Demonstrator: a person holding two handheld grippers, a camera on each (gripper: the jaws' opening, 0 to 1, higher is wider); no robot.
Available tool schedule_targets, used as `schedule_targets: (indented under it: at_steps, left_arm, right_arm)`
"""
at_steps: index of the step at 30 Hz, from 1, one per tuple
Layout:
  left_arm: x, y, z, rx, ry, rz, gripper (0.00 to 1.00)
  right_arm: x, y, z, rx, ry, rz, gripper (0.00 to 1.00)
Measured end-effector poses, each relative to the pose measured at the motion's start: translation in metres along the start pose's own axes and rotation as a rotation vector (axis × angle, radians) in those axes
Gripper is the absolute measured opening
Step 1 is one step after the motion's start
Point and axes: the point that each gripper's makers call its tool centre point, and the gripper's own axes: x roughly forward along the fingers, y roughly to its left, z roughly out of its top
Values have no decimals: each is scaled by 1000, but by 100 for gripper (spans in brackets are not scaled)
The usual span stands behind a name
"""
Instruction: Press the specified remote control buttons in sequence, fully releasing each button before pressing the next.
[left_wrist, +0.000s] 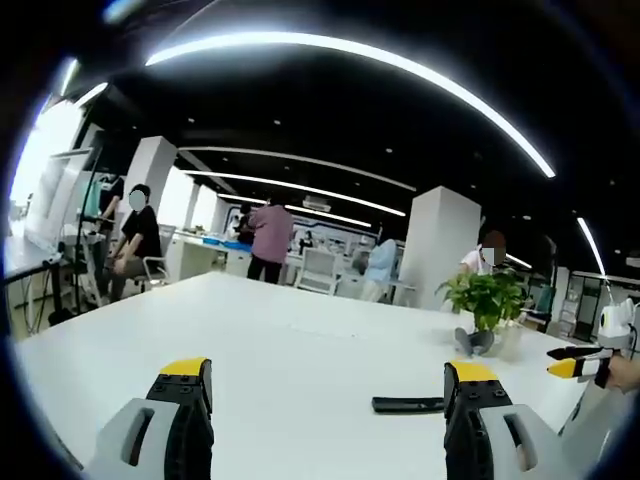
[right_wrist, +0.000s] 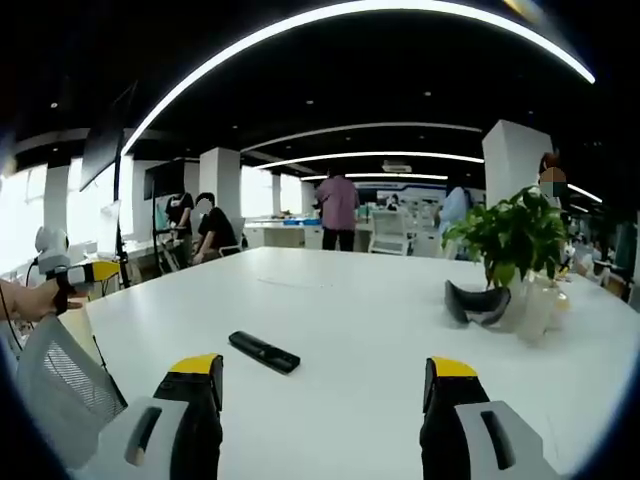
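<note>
So the remote (right_wrist: 264, 352) is just lying flat on the big white table (right_wrist: 350, 310), a slim black bar with rounded ends, matte plastic by the look of it. In the right gripper view it sits ahead of the right gripper (right_wrist: 327, 382), closer to that gripper's left finger, angled across the tabletop and touching nothing else. In the left gripper view the same remote (left_wrist: 408, 404) shows as a thin dark strip right next to the inner edge of the finger on the right side of that view (can't tell if it's actually touching, looks like it's just behind it).

Both grippers have their fingers spread wide with nothing between them. The left gripper (left_wrist: 328, 384) and the right one are the same build: chunky grey bodies, black inner faces, yellow caps on the tips.

The tabletop is smooth and glossy-ish, picking up soft reflections from the long curved ceiling light strips. Further back on the table there's a leafy green plant (right_wrist: 515, 235) in a pale pot, with a dark curved band-shaped thing (right_wrist: 477, 303) lying just beside it.

A hand holding the other gripper pokes in at the left edge of the right gripper view (right_wrist: 60, 280). People are sitting and standing around desks in the open office behind.
</note>
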Motion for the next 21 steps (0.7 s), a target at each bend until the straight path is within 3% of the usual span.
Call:
schedule_targets:
  at_steps: [21]
  left_arm:
    - [3, 1, -7, 22, 21, -12, 100]
  right_arm:
    - [-2, -3, 2, -7, -7, -12, 78]
